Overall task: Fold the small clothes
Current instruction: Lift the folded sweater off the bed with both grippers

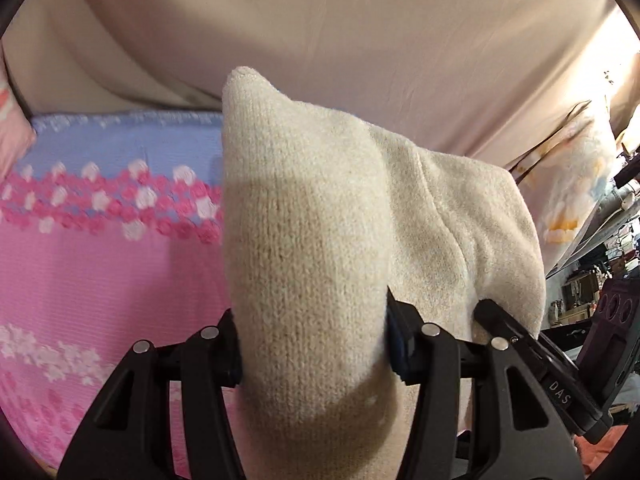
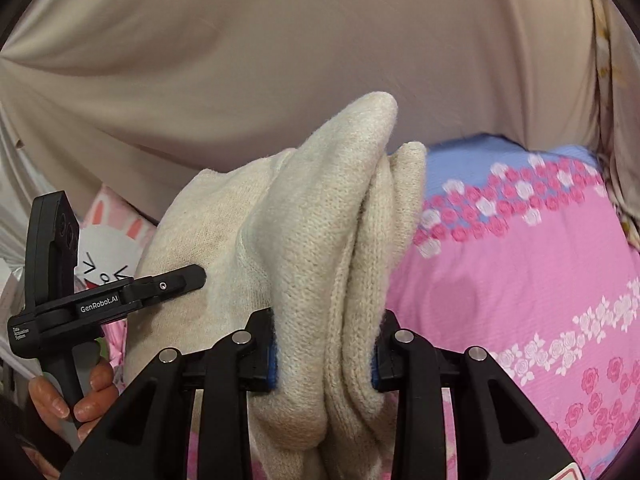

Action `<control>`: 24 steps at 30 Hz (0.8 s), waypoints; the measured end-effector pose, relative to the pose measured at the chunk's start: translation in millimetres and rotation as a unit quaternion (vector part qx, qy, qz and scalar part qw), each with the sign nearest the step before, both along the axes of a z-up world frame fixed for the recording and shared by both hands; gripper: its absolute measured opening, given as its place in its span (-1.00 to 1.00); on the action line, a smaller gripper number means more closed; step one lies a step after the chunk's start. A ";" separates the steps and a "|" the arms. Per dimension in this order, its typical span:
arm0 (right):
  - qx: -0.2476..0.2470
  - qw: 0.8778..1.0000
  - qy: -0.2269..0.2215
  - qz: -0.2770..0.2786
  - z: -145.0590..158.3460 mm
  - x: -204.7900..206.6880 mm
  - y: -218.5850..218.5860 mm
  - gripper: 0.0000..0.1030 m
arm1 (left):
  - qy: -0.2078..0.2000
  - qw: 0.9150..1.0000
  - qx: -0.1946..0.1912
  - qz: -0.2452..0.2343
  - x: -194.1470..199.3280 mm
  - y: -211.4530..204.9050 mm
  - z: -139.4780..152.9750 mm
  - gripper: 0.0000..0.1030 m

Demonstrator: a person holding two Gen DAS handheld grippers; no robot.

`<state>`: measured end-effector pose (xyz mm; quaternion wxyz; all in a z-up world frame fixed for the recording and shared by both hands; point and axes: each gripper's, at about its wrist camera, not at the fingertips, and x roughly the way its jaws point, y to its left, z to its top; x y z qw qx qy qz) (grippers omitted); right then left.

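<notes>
A cream knitted garment (image 1: pixel 320 248) is held up above the bed between both grippers. My left gripper (image 1: pixel 314 350) is shut on one bunched end of it. My right gripper (image 2: pixel 324 354) is shut on the other end, where the cream garment (image 2: pixel 320 240) lies in several folded layers. The cloth hangs stretched between the two. In the left wrist view the right gripper (image 1: pixel 532 352) shows at the lower right, against the cloth. In the right wrist view the left gripper (image 2: pixel 176 284) shows at the left, held by a hand (image 2: pixel 84 396).
A pink and blue flowered bedspread (image 1: pixel 100 264) lies below, also in the right wrist view (image 2: pixel 520 280). A beige curtain (image 1: pixel 360 40) hangs behind the bed. A rabbit-print pillow (image 2: pixel 116 236) lies at the left. Cluttered shelves (image 1: pixel 600 272) stand at the far right.
</notes>
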<state>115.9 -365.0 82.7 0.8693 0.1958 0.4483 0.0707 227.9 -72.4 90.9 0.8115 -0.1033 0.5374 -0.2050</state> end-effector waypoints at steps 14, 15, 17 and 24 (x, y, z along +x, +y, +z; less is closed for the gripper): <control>0.011 0.997 -0.061 0.052 51.4 -14.1 96.5 -0.40 | -0.075 0.996 0.053 0.016 -25.5 93.6 66.3 0.00; 0.009 0.996 -0.063 0.055 52.7 -14.2 102.7 -0.40 | -0.078 0.995 0.055 0.016 -26.3 101.0 67.9 0.00; 0.009 0.996 -0.067 0.062 53.7 -14.7 115.6 -0.39 | -0.083 0.995 0.057 0.019 -25.2 103.4 73.3 0.00; 0.013 0.995 -0.064 0.080 51.8 -20.8 161.3 -0.39 | -0.085 0.994 0.063 0.025 -24.6 110.1 82.9 0.01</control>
